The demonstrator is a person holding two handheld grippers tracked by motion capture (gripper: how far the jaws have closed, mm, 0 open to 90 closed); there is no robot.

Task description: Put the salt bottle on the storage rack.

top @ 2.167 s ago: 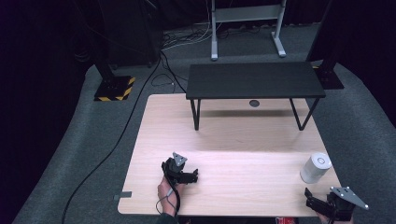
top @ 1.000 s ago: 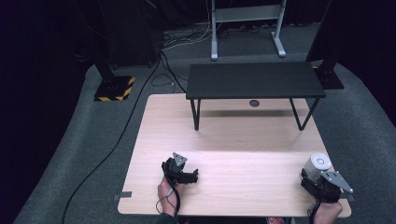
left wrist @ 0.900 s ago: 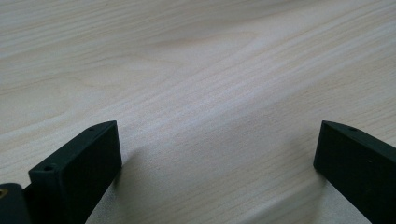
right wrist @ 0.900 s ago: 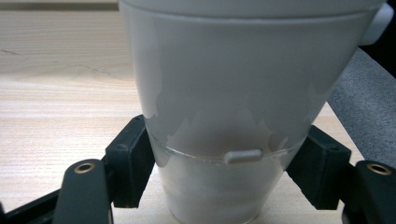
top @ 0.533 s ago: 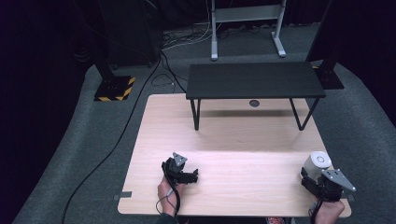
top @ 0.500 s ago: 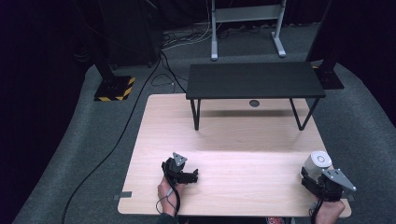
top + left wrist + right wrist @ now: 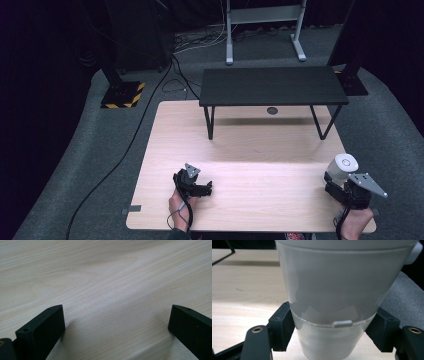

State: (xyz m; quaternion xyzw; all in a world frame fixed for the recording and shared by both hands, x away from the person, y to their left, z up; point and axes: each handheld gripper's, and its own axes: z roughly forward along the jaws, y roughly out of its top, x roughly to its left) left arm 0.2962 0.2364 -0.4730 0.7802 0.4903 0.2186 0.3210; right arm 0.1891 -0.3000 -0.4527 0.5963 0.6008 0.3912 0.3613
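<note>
We read no writing on the white tapered plastic cup (image 7: 332,297); our right gripper (image 7: 332,333) pinches it, our left gripper (image 7: 116,325) spread.

A cup (image 7: 342,167) stands near the table's (image 7: 260,150) right front corner; a bench (image 7: 272,86) stands across the table's far edge, well behind it.

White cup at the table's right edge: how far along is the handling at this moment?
Done: the right gripper has its jaws around the white cup. In hand: closing the grip; contact looks made. Left: lifting, with no destination evident. The left gripper rests open on the wooden table.
</note>
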